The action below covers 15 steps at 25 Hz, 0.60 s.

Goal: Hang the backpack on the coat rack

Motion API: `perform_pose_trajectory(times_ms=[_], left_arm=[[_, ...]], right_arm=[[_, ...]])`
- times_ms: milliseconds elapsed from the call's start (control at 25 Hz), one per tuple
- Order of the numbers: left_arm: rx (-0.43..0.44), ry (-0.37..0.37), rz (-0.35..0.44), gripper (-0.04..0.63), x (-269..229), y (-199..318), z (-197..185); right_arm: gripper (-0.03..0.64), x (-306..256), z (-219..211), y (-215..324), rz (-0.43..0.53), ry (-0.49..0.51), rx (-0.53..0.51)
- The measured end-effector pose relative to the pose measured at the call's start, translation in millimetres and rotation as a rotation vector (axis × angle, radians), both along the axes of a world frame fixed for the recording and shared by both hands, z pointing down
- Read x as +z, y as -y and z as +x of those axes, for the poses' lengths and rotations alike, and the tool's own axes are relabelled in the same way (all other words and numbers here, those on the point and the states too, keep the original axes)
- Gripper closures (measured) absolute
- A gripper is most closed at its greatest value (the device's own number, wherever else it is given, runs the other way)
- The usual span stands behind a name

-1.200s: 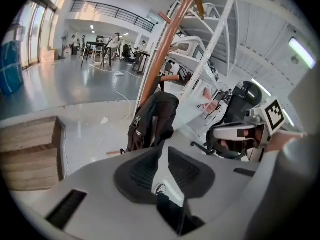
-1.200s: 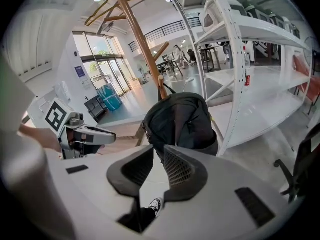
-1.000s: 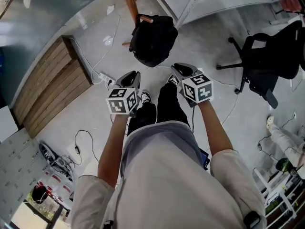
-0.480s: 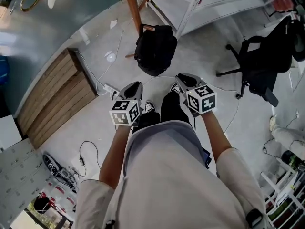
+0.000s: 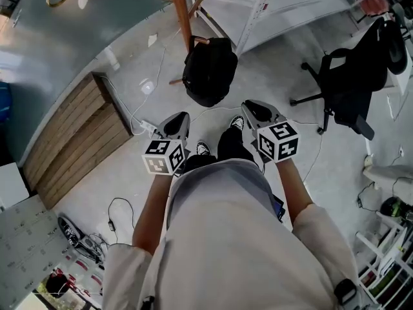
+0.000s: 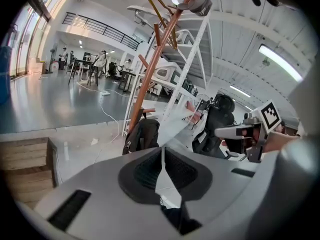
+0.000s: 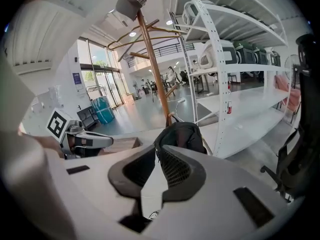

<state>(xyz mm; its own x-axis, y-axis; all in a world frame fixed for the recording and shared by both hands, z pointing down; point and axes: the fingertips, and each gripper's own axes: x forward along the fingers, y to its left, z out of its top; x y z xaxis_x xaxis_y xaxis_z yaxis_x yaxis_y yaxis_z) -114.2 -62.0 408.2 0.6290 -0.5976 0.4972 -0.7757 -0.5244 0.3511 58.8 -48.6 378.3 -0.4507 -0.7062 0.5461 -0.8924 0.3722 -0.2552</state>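
Backpack sits on the floor against the coat rack foot, ahead of us. Left gripper jaws have just been closing, now together, empty; right gripper likewise. Risk: w/ 2 closed claws we'd shove the bag over, not grab it.

The person wears a pale short-sleeved shirt, black trousers and black-and-white shoes; the grey left tool and right tool each bear a white marker cube.
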Motion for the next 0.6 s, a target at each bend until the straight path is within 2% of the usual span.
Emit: perform_pose_trajectory(times_ms=[440, 600], left_arm=[[-0.003, -0.076, 0.052, 0.569, -52, -15, -18], [0.004, -0.091, 0.108, 0.570, -76, -16, -25]], right_arm=[[0.568, -32, -18, -17, 0.054, -0.024, 0.009], [0.568, -50, -27, -21, 0.091, -0.025, 0.004]])
